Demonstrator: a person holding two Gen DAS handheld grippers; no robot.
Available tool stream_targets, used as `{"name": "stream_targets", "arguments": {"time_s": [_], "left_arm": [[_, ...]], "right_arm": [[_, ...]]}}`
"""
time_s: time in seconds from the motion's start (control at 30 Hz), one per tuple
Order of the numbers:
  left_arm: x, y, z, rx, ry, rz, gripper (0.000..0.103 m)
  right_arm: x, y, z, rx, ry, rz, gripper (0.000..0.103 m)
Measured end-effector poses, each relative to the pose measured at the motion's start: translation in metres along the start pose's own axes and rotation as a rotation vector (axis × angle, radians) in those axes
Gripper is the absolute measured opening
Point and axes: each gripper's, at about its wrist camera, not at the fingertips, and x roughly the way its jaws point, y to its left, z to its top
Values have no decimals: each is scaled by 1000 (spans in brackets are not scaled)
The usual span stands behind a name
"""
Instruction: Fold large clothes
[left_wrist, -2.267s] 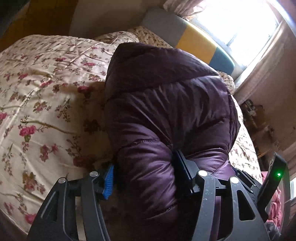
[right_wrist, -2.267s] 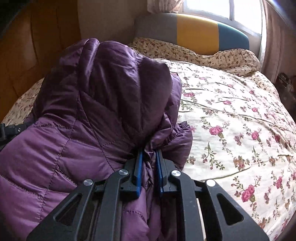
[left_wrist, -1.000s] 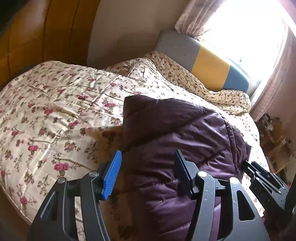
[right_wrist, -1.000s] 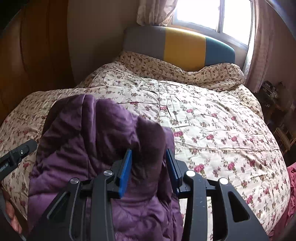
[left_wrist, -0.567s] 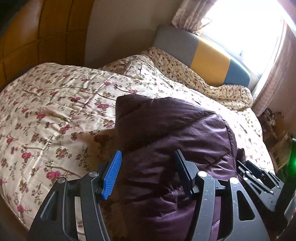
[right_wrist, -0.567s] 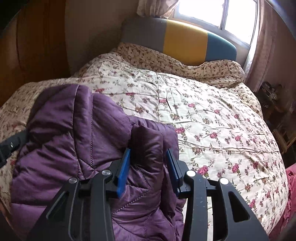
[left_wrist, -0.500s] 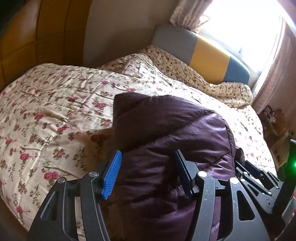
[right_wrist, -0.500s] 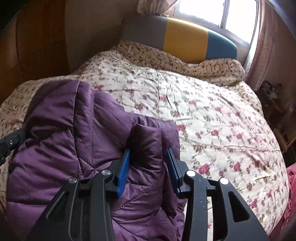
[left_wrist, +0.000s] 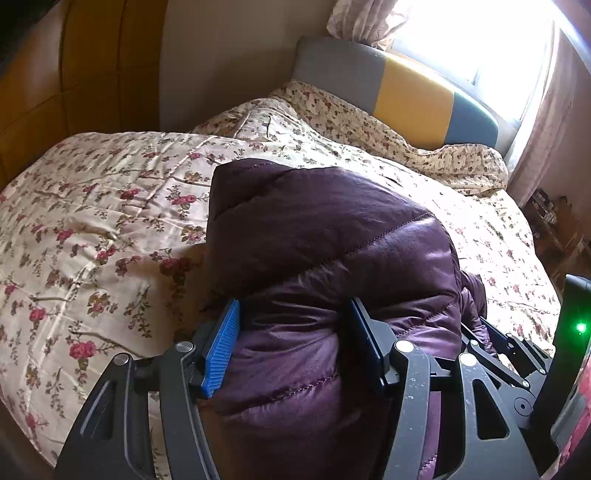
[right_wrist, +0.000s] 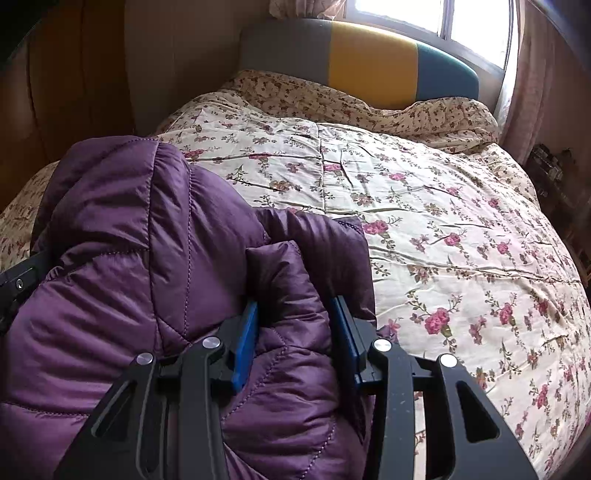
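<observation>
A puffy purple quilted jacket is bunched on the near part of the floral bed. My left gripper is shut on a thick roll of it, and the fabric bulges between the blue pad and the black finger. In the right wrist view the jacket fills the left half. My right gripper is shut on a padded fold at its right edge. The right gripper's frame shows just beyond the jacket in the left view. The left gripper's frame peeks out at the left edge. The jacket's underside is hidden.
The floral quilt covers the whole bed. A grey, yellow and teal headboard stands under a bright window. Wooden wardrobe panels line the left side. A curtain and cluttered shelves stand at the right.
Over the last second both grippers have sunk toward the quilt with the jacket in them. The jacket now fills more of each view. Both grips look unchanged.
</observation>
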Motion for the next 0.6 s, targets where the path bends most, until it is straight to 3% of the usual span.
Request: {"name": "stream_targets", "arguments": {"time_s": [0.6], "left_arm": [[12, -2, -11, 24, -28, 16, 61]], "right_arm": [[13, -3, -2, 16, -8, 24, 38]]}}
